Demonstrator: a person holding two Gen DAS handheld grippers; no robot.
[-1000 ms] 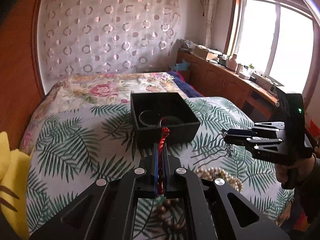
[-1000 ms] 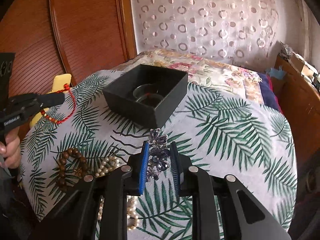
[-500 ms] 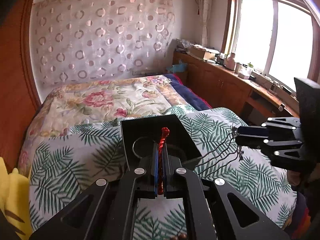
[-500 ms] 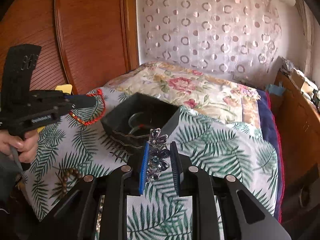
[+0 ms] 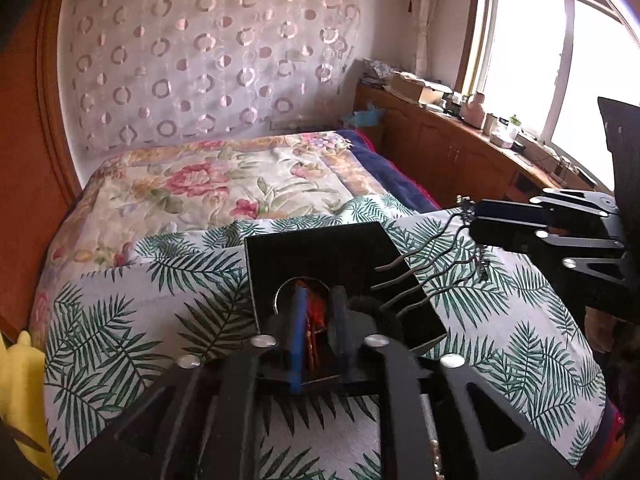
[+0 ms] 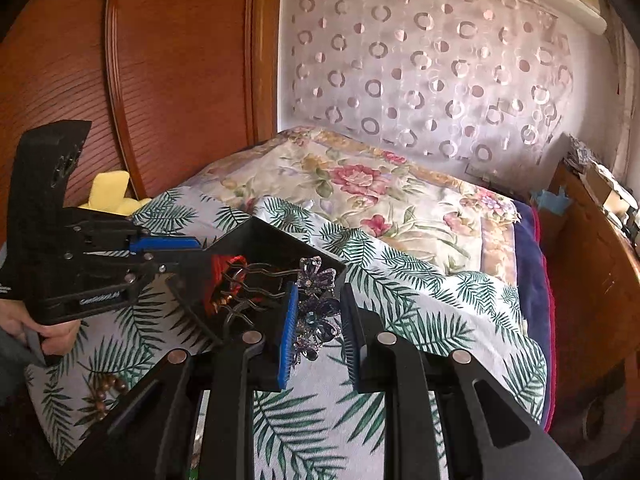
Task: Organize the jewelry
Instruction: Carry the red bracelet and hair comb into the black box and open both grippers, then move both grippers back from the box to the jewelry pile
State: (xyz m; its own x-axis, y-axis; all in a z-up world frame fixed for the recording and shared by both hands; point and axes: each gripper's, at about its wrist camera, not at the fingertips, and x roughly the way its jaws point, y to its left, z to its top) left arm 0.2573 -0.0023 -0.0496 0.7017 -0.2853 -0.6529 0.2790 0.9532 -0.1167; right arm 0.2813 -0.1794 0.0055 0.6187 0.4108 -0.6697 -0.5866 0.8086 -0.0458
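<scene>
On the bed's palm-leaf cover [image 5: 120, 320], the left hand-held gripper [image 5: 318, 320] hangs over the black box [image 5: 320, 248], its jaws just parted, the red cord bracelet [image 5: 316, 312] loose between them. The right hand-held gripper [image 6: 318, 320], just right of the box, clamps a purple flower hair comb [image 6: 316, 304], prongs over the box.

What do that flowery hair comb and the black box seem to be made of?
Hair comb: purple faceted stones that glint like glass or rhinestone, though they may be plastic, on dark wavy prongs that look like thin metal wire. Black box: matte, with thin, straight, sharp-cornered walls, so probably rigid cardboard; plastic can't be ruled out.
</scene>
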